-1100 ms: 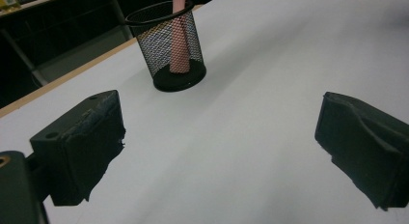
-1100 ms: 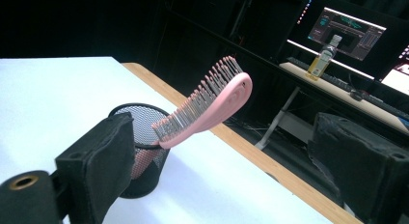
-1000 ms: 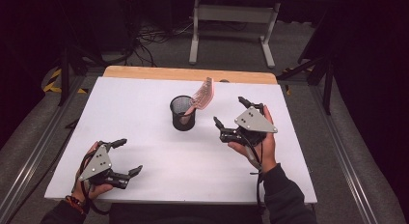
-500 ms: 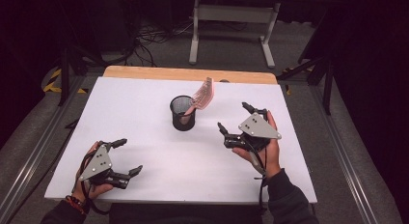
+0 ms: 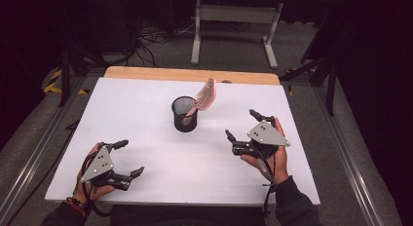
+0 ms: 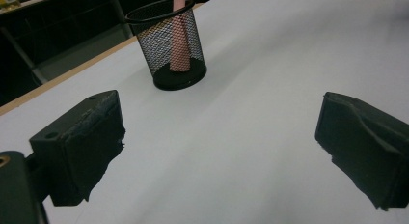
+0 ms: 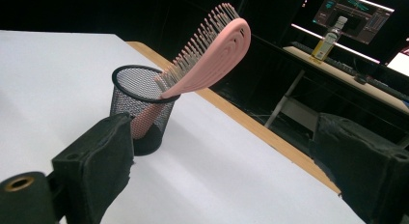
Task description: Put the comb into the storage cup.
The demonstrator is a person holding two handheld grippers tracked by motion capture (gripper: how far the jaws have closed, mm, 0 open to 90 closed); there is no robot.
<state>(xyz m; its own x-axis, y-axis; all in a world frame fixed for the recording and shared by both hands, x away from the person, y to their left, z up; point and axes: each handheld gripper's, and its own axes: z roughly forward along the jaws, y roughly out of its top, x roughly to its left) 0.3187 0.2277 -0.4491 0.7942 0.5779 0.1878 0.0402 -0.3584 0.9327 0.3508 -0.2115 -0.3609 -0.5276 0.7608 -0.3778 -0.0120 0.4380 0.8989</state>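
The right gripper [image 5: 244, 126] has drawn back nearer, jaws spread and empty; the pink hairbrush [image 5: 204, 97] stands in the mesh cup [image 5: 185, 116] (probably placed). The left gripper [image 5: 127, 158] rests, jaws spread.

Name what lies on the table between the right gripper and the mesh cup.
Nothing: the high view shows bare white table between the right gripper and the mesh cup.

White table [image 5: 146, 119] carries a black mesh cup [image 5: 185, 115].

My left gripper [image 5: 125, 158]: jaws wide apart, nothing between them, low at near-left.
My right gripper [image 5: 243, 124]: jaws wide apart, nothing between them, raised at right.
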